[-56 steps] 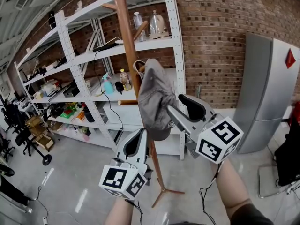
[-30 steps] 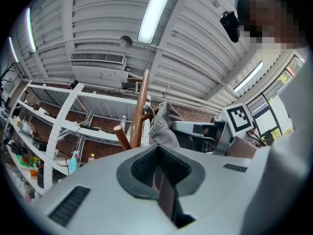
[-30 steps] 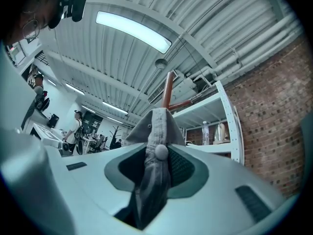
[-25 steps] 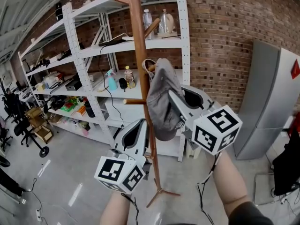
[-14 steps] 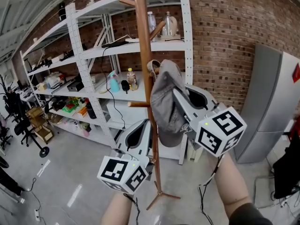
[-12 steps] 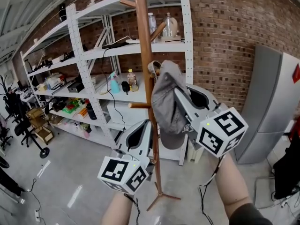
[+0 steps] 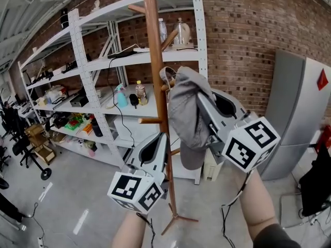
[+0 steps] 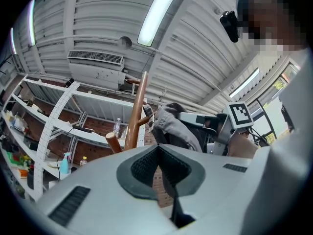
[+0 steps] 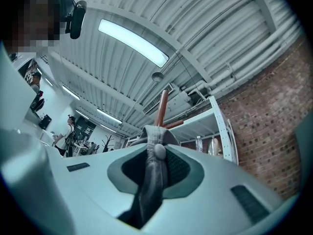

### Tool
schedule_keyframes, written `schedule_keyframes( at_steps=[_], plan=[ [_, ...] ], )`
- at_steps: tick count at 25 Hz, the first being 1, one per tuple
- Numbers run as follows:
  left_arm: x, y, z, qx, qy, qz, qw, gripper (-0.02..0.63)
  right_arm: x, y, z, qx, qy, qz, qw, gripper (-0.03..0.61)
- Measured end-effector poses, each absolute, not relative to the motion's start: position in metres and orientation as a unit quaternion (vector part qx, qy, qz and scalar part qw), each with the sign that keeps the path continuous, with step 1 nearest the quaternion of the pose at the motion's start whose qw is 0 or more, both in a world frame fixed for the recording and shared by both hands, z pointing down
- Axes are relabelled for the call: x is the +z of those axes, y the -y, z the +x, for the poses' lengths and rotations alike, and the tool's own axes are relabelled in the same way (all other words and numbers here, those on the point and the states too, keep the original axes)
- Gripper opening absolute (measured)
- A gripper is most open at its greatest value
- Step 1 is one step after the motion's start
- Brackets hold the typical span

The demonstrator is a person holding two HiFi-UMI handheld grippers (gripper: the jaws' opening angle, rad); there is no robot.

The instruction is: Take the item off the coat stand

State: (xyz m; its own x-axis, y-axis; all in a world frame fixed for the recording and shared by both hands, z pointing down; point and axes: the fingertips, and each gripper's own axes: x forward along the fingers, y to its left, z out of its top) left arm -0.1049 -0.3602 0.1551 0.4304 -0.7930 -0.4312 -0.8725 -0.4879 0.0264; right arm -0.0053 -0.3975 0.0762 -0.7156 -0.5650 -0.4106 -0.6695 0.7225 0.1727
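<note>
Pinching the grey fabric cap (image 7: 184,103) lets the right gripper (image 7: 206,107) lift it off the brown wooden coat stand (image 7: 154,61). The left gripper (image 7: 156,144) has its jaws together and empty.

Red brick wall (image 7: 243,30) straight ahead, tall white metal shelving (image 7: 170,53) crammed with clutter running along it, a grey cabinet (image 7: 295,112) standing off to the right, glossy grey floor (image 7: 67,200) below, and long strip lights (image 9: 133,42) glowing on the ribbed ceiling (image 9: 215,23) overhead.
</note>
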Motion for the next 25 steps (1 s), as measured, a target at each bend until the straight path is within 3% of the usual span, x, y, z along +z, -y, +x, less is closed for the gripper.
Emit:
schedule_keyframes(
  at_steps=[25],
  plan=[
    [0.17, 0.312, -0.078, 0.18, -0.46, -0.866, 0.079, 0.008, 0.068, 0.335, 0.054, 0.188, -0.87, -0.401, 0.216, 0.061]
  ],
)
